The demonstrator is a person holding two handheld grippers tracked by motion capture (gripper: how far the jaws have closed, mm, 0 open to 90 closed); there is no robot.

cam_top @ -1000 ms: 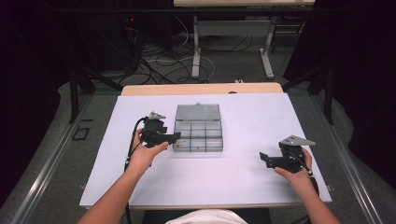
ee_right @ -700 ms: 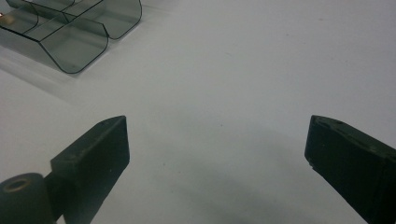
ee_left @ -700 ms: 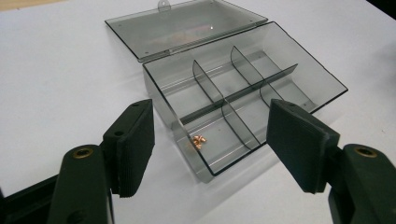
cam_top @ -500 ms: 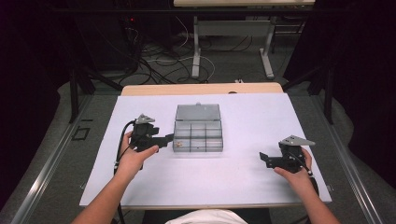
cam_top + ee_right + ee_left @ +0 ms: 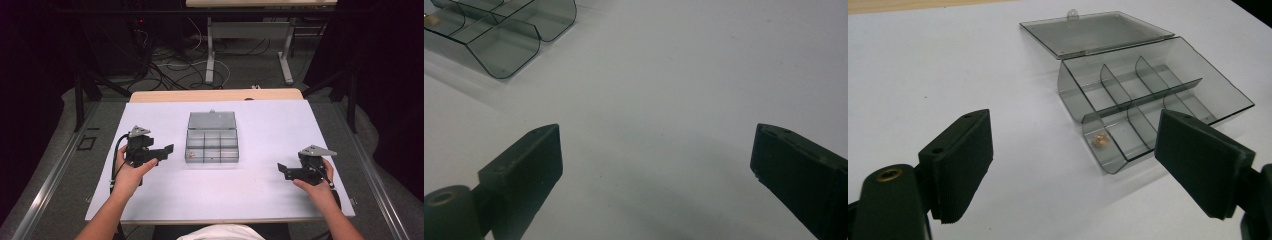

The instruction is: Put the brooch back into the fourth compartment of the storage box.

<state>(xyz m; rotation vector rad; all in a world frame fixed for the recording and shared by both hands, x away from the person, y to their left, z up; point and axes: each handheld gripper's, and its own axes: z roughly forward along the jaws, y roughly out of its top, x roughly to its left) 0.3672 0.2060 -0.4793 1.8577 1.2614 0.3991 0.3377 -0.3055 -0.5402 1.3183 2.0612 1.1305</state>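
From the high view, a smoky clear plastic compartment box [image 5: 212,144] lay open near the middle of a white table [image 5: 260,200], its lid [image 5: 211,120] folded flat on the box's far side. The left gripper [image 5: 167,150] was held just beside the box's left edge, not touching it, its tips pointing toward the box. The right gripper [image 5: 283,170] sat well apart from the box, to its near right, also pointing toward it.

In the left gripper view, the two black jaws were spread wide with nothing between them; they had just been opening. The box [image 5: 1148,102] lay ahead of them, its dividers upright, and a small copper-coloured piece [image 5: 1099,141] rested in the box's nearest corner compartment.

In the right gripper view, the jaws stood wide apart over bare table [image 5: 664,100], pinching nothing. A rounded corner of the box [image 5: 499,35] lay ahead, toward the upper left.
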